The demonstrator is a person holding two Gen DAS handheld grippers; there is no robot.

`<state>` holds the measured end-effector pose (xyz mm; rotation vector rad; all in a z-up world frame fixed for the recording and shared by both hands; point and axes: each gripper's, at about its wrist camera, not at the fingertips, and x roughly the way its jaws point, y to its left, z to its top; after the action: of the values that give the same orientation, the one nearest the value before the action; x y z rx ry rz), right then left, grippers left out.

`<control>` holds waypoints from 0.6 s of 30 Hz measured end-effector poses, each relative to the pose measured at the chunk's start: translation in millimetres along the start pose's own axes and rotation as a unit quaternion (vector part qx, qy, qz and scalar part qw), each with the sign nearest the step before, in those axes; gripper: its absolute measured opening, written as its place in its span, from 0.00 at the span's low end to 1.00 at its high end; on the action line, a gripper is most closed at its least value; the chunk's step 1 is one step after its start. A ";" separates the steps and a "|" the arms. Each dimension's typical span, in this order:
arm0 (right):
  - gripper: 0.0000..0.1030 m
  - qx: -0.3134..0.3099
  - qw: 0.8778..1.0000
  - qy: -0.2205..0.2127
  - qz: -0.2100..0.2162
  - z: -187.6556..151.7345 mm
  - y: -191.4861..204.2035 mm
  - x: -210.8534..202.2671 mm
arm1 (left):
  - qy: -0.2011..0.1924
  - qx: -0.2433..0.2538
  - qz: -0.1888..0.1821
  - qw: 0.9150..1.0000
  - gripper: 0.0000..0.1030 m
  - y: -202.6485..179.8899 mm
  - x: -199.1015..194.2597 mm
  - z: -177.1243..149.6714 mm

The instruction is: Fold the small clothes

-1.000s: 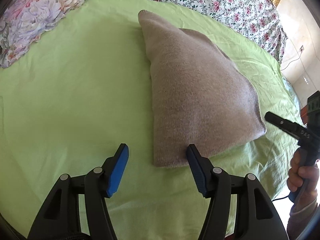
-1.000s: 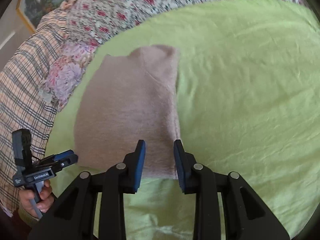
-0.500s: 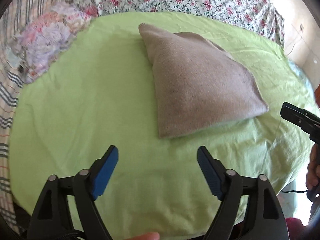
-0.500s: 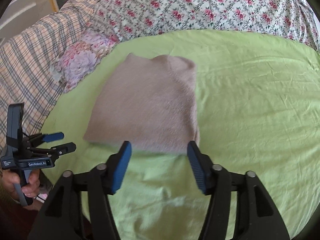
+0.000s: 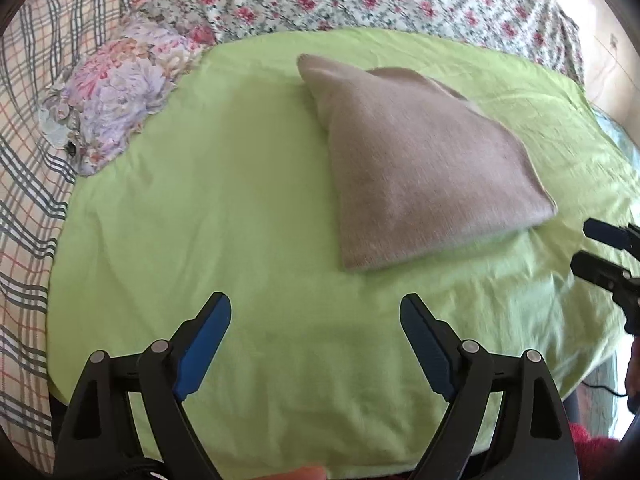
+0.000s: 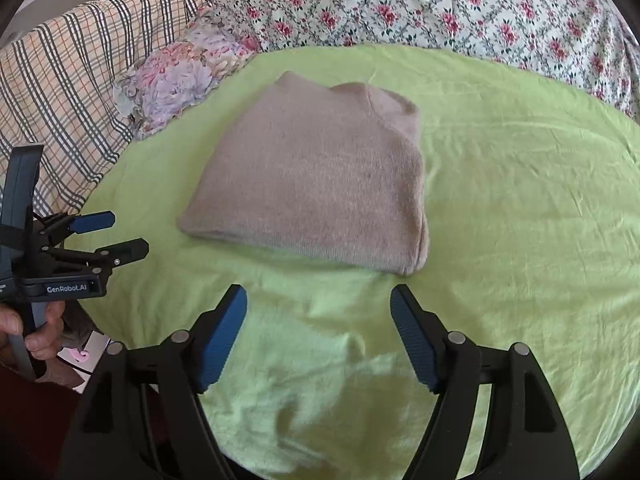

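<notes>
A folded beige knit garment (image 5: 420, 164) lies flat on a light green sheet (image 5: 224, 216); it also shows in the right wrist view (image 6: 320, 184). My left gripper (image 5: 316, 312) is open and empty, held back from the garment's near edge. My right gripper (image 6: 318, 304) is open and empty, just short of the garment's near edge. Each gripper shows in the other's view: the right one (image 5: 592, 248) at the right edge, the left one (image 6: 120, 236) at the left edge, both beside the garment and apart from it.
A floral cushion (image 5: 116, 96) lies at the sheet's far left. A checked blanket (image 6: 68, 76) and a rose-print cover (image 6: 440, 8) lie behind the sheet. The sheet's near edge (image 5: 360, 464) drops off below my grippers.
Both grippers have opened wider and pulled back from the garment's near edge. The garment lies still, folded.
</notes>
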<state>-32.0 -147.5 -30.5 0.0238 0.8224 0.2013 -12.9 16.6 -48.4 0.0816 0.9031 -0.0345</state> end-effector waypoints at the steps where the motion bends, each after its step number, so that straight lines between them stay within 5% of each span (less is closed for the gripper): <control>1: 0.74 -0.001 1.000 -0.001 -0.001 2.5 -0.8 1.7 | -0.002 -0.004 0.003 1.000 0.84 0.1 0.2 2.8; 8: 0.77 -0.007 1.000 0.007 0.000 12.5 3.7 15.1 | 0.001 0.001 0.034 0.999 0.84 -8.2 6.5 23.0; 18: 0.77 -0.007 1.000 0.011 0.002 28.7 -5.6 22.8 | 0.004 0.005 0.031 1.000 0.85 -18.1 12.2 38.4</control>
<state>5.0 -147.1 -28.0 0.0096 0.8425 0.2108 23.5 -4.7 -35.3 0.1194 0.9085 0.0186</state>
